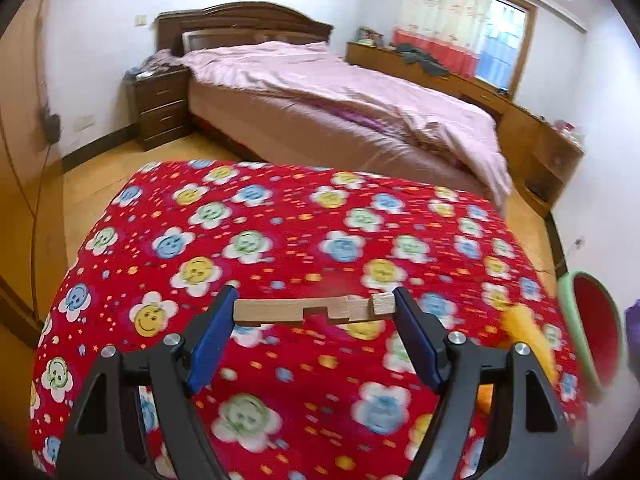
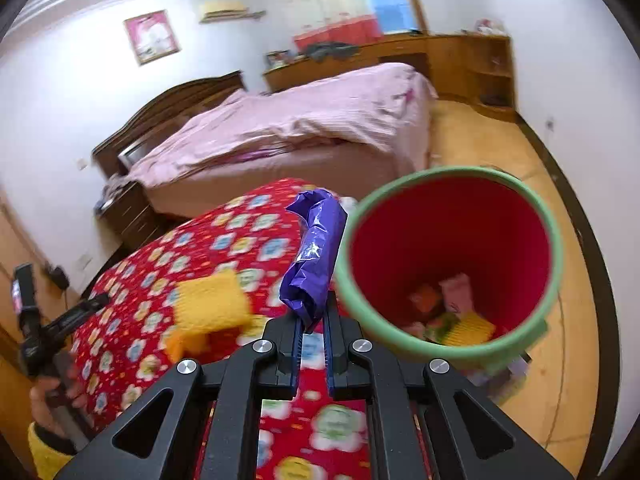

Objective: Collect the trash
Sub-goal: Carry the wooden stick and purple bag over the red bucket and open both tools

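Bedroom walls and a pink bed (image 1: pixel 328 96) lie behind the red flower-print surface (image 1: pixel 280 240). Pressed together, the right hand-held gripper (image 2: pixel 311 322) pinches a crumpled purple wrapper (image 2: pixel 314 256) by its lower end, long axis rising away from the fingers, just left of the green-rimmed red bin (image 2: pixel 448 264), so it is the nearer hand. Spread wide, the left hand-held gripper (image 1: pixel 314 312) clamps a notched wooden piece (image 1: pixel 312 311) endwise above the surface, well left of that bin.

A bed (image 1: pixel 320 92) with pink bedding stands beyond the red flower-patterned cloth (image 1: pixel 280 232).
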A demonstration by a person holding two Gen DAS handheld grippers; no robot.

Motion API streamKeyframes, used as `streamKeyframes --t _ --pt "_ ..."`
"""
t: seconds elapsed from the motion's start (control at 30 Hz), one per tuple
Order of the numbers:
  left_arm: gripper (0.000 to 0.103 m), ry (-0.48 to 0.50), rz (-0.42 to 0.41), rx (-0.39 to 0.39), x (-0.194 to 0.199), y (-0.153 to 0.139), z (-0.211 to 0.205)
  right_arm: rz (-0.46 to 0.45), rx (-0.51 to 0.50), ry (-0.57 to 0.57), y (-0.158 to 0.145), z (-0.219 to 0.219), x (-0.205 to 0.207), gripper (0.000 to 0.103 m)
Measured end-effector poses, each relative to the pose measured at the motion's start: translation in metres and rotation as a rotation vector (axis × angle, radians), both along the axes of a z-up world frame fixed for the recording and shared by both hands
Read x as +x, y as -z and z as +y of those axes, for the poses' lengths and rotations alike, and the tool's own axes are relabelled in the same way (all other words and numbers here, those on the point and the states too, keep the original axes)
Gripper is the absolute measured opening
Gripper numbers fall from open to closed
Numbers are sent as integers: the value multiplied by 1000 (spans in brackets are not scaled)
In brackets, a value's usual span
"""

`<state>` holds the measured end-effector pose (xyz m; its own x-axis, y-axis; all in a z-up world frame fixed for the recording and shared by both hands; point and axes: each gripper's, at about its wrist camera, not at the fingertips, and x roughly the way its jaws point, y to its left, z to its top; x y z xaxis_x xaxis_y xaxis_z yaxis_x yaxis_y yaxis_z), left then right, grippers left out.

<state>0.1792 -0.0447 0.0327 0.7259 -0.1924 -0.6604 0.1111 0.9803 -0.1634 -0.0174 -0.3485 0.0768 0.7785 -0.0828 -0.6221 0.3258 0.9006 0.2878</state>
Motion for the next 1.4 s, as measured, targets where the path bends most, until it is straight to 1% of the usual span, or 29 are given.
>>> streamKeyframes --t 0.17,0.3,0.47,0.67,0.77,0.9,0.97,1.0,1.03,1.23,1.4 --pt "78 81 -38 2 -25 -25 -32 -1 56 67 8 -30 -19 9" --pt "78 176 -39 -11 -47 -39 -66 -2 90 104 16 -49 -29 9" --pt "78 312 -16 -23 -66 -45 -119 2 115 142 24 -71 -36 9" --pt "78 447 -13 -25 -83 -47 -184 -9 115 147 28 -91 -38 12" --pt "78 500 -25 1 -88 -45 -216 -12 126 150 30 -103 -38 12" --pt "78 564 -16 19 -90 -37 -252 -12 131 150 35 -118 -38 13" --pt "78 585 -9 26 -91 -33 -265 -7 135 152 39 -125 -39 18" --pt "78 592 -5 29 -90 -30 -271 -8 139 152 39 -127 -39 20" --pt "78 598 2 31 -89 -27 -276 -9 144 153 39 -129 -40 21" --pt "78 623 37 65 -83 -12 -305 -59 161 176 32 -142 -60 22" --pt "78 659 53 68 -82 -3 -324 -84 149 191 26 -146 -69 22"
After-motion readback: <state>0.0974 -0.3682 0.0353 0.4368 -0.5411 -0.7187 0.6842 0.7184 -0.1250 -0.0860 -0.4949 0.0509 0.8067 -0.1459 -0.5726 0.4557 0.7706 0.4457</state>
